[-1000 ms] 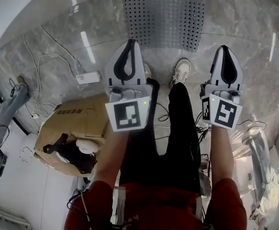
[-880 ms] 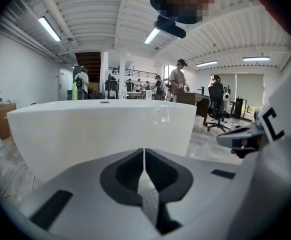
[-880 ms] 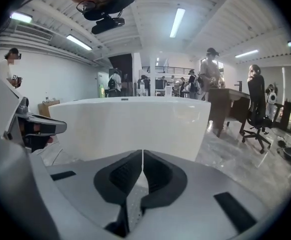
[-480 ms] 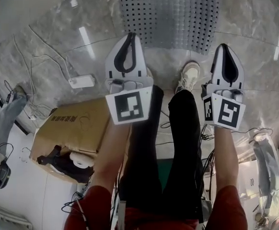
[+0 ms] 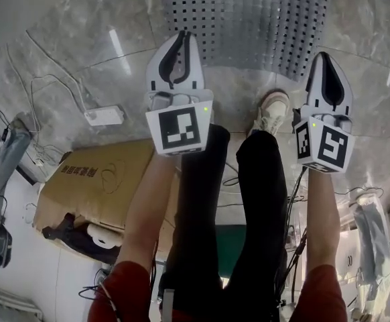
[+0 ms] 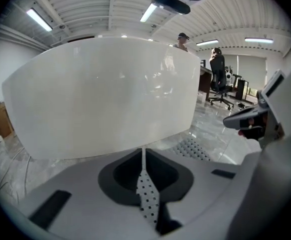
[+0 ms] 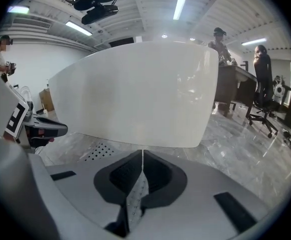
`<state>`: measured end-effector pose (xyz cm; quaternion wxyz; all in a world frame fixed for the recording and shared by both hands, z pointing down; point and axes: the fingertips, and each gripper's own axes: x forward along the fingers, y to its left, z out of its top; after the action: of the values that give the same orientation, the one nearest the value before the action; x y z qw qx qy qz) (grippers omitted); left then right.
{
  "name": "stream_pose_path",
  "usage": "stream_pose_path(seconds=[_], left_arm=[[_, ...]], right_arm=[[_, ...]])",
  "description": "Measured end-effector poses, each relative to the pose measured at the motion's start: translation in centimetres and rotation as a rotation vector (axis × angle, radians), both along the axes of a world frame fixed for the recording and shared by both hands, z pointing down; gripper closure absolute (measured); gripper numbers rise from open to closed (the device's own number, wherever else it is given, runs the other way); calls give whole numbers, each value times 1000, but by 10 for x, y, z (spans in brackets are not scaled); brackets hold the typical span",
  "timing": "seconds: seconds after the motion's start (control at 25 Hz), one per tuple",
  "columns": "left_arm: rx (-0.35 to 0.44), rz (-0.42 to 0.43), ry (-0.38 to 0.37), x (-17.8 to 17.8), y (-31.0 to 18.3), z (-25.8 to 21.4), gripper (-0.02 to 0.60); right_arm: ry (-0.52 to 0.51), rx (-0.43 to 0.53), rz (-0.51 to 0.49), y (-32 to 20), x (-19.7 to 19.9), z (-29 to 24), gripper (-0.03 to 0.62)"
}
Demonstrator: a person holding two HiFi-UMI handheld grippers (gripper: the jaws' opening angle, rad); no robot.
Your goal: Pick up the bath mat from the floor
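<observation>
The grey perforated bath mat [image 5: 248,19] lay flat on the marble floor [image 5: 81,52], at the foot of a white tub [image 6: 105,94]. On the mat's near side, the left gripper [image 5: 181,35] and the right gripper [image 5: 324,56] were both closed on nothing. Their tips pointed at the mat's near edge, with a white shoe [image 5: 272,113] just short of the mat between them.

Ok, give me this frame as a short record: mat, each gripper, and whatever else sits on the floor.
bath mat: grey, perforated, flat on the marble floor, ahead of the shoe
left gripper: jaws shut, empty
right gripper: jaws shut, empty
task state: mat not yet picked up
nearby: cardboard box on the floor at the person's left
</observation>
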<state>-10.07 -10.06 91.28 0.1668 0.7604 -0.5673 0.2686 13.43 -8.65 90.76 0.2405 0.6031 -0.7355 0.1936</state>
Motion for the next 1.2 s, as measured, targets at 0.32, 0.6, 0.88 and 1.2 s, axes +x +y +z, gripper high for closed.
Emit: stream_pose_path(seconds=[0.32,0.6,0.88,1.2], left_arm=[[-66,-15,-45,-21,10,69,564],[-206,-100,-61,-44,27,131,446],[-331,-157,-53,-60,41,181,331],[-451,-194,-47,-72,48,231,232]], right_arm=[[23,-81,27,9,9,69,580],[52,-201,41,22,26,125,533],[35,-352,105,34,49,177,367],[37,-429,134,40,66,219,268]])
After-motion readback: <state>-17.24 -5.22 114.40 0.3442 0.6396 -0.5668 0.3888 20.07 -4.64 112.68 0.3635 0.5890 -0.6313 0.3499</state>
